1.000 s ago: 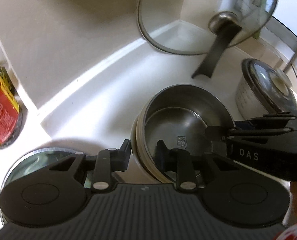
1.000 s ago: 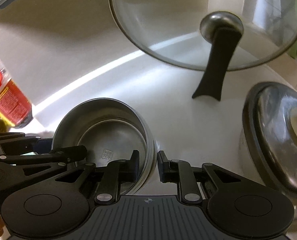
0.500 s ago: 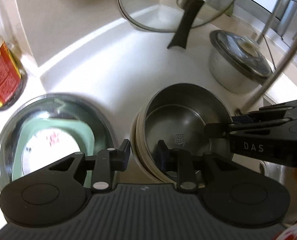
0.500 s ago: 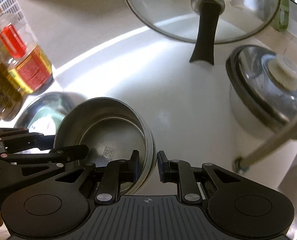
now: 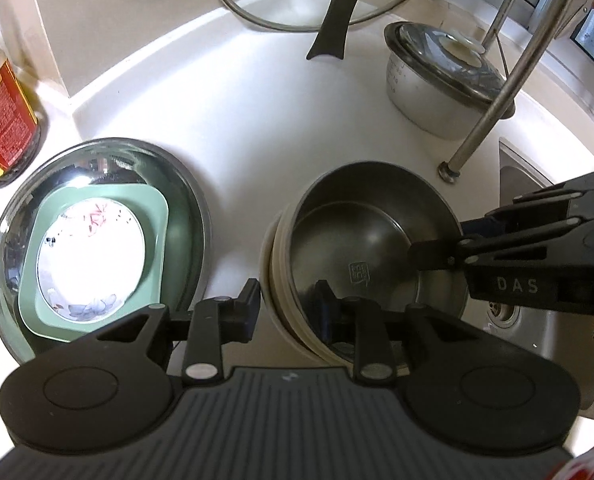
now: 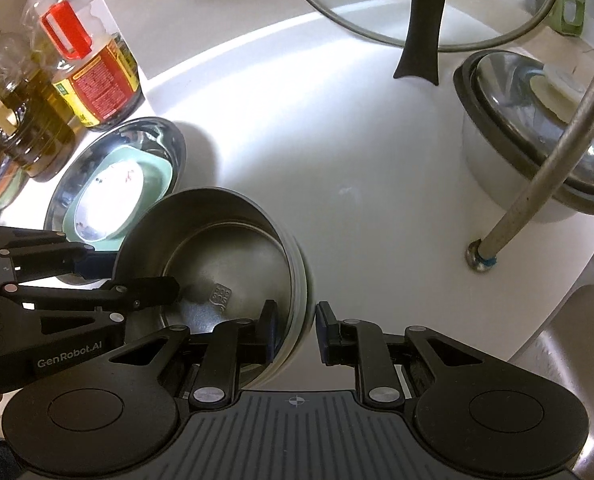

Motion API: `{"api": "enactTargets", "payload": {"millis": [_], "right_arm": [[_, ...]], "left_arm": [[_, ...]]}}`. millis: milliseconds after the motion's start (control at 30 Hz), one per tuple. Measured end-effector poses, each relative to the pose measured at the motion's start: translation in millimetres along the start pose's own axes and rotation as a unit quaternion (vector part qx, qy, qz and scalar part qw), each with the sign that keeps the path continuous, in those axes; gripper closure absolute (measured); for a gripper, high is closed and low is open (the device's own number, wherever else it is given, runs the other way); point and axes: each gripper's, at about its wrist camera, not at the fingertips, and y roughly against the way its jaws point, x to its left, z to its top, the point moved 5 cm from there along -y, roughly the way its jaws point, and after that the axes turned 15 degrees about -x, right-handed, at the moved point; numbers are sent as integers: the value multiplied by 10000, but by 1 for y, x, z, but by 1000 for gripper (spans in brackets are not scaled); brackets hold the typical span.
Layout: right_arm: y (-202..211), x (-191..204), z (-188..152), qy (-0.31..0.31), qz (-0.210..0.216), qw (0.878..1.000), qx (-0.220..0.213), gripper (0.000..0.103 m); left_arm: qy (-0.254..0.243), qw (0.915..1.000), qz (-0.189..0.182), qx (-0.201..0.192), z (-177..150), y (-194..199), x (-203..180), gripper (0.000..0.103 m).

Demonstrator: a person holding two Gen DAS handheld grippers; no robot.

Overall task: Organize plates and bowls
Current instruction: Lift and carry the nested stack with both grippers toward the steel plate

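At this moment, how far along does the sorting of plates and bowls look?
Partly done. Already nested: a white plate in a green square dish, inside the wide steel basin. In hand: a steel bowl stacked on pale bowls, gripped at opposite rims by the left gripper and right gripper. Left: setting this stack down, probably by or in the basin.

Right hand-held gripper (image 6: 293,330) clamped over the near rim of a steel bowl (image 6: 217,256) nested in cream bowls (image 6: 299,280). Left hand-held gripper (image 6: 137,280) gripping the opposite rim. Behind, on the white counter (image 6: 337,152): wide steel basin (image 6: 169,140) holding a green dish (image 6: 161,178); oil bottles (image 6: 93,68); glass lid (image 6: 417,4); lidded pot (image 6: 509,128).
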Motion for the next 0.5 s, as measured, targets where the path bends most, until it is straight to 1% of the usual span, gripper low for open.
{"api": "enactTargets", "payload": {"millis": [267,333,400,500], "right_arm": [[-3,0,3,82,56,9999,84,82],[-4,0,3,44,71,9999,109,82],[-5,-2,4,-22,97,9998,150,82],[-6,-3,5,-121,114,9995,254,82]], "left_arm": [[72,9999,4,147,-2,0,3,73],[139,9997,8,184,-2,0,6,70],[226,9995,9,241,-1,-1,9,65],[285,9992,-17,291,0,-1,12,64]]}}
